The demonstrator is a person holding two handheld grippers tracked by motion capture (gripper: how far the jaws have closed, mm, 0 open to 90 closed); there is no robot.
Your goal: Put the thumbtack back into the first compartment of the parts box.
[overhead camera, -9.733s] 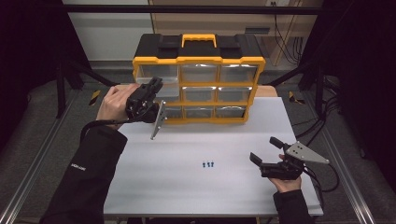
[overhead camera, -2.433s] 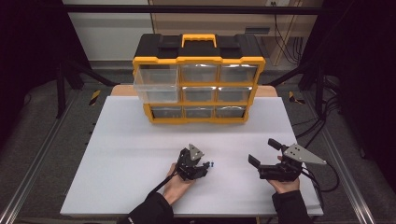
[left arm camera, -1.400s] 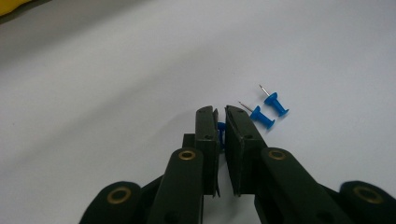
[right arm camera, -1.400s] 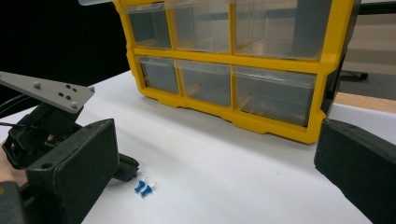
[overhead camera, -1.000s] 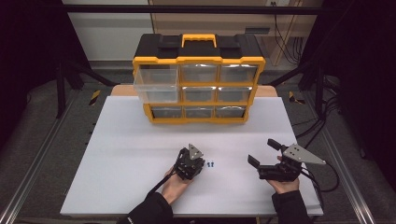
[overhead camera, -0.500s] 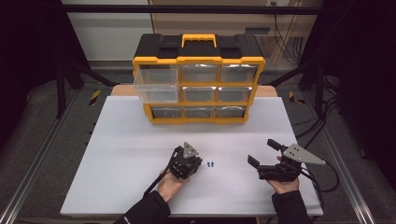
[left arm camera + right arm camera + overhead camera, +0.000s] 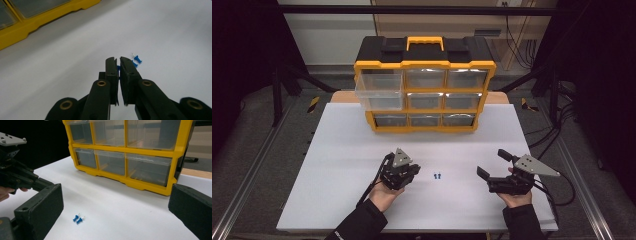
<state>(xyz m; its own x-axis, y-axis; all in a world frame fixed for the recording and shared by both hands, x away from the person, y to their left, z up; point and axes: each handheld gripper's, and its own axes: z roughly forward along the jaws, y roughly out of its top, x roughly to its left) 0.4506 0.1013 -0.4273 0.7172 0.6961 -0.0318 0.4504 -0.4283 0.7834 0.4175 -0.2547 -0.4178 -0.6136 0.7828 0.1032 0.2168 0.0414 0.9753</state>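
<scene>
Two blue pushpins (image 7: 437, 176) lie on the white table (image 7: 337, 150) between my grippers. My left gripper (image 7: 416, 170) is just left of them, low over the table, jaws shut. In the left gripper view a bit of a third blue pushpin (image 7: 118, 68) shows pinched between the jaws of the left gripper (image 7: 118, 60), with the two loose pins (image 7: 136, 61) just beyond the tips. My right gripper (image 7: 492, 164) rests at the right with jaws wide open and nothing between them. The right gripper view has the loose pins (image 7: 78, 218) ahead of its open jaws.
A yellow and black drawer organizer (image 7: 424, 85) stands at the back of the table. Its top left clear drawer (image 7: 379, 90) is pulled out; the others are closed. The left gripper (image 7: 15, 177) also shows at the left of the right gripper view.
My left gripper has drawn back to the left, away from the two loose pins, jaws staying shut. The right gripper has not moved.
</scene>
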